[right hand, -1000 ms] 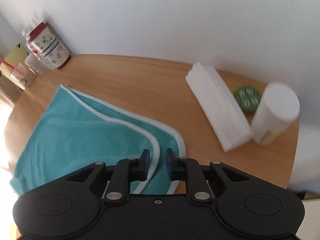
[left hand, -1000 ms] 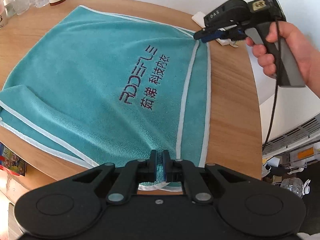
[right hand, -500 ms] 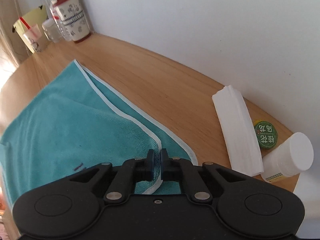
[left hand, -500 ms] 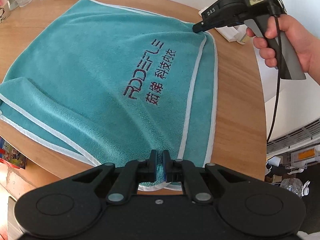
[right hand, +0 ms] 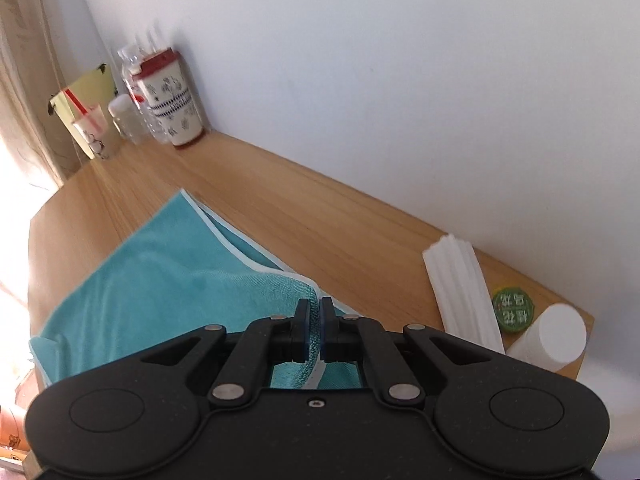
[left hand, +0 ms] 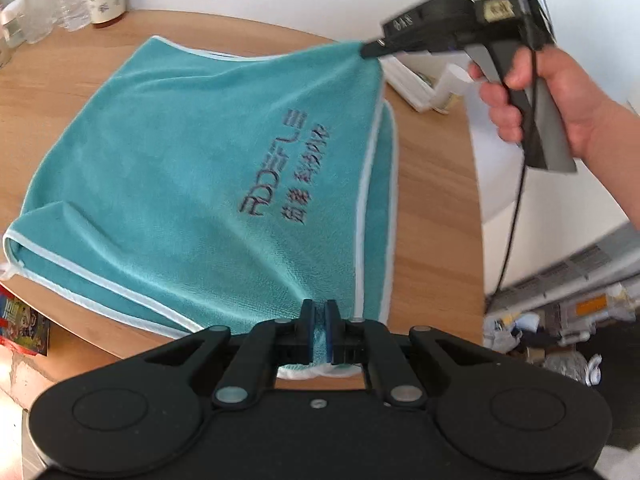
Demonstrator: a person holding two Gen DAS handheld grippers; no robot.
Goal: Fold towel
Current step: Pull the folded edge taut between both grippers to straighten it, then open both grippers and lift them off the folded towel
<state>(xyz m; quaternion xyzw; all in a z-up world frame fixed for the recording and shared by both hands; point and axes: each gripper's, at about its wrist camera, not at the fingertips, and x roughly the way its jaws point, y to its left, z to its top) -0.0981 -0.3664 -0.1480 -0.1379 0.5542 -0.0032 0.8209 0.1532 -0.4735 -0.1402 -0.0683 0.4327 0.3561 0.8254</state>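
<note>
Since half a second ago you have lifted the far corner off the worktop [left hand: 432,216] — the right claw [left hand: 366,51], which was low against the wood, now rides higher with the cloth tented beneath it, and in its own view the towel edge has risen with it. Your right claw is pinched tight on the white-piped corner of the towel [left hand: 180,168], and your left claw [left hand: 319,330] is clamped just as narrowly on the near corner of the same short edge, teal pile showing between the blue pads. The towel itself lies already doubled on the round wooden worktop, its lower layer peeking out along the right side and its far end reaching toward the cup [right hand: 176,108] and bottles by the wall. Expect it to handle as soft, light and limp: it will sag between your two grips and drag on the wood, so hold it by the stitched piping at the corners, where the hem gives the pads something firmer to bite, and keep the edge taut between the claws as you carry it over. The embroidered dark lettering reads roughly "RDDEFLE" with Chinese characters under it, too blurred to give exactly. Beside the white folded stack [right hand: 460,292] sits a green lid [right hand: 514,311] with Chinese writing and a white jar [right hand: 554,338].
</note>
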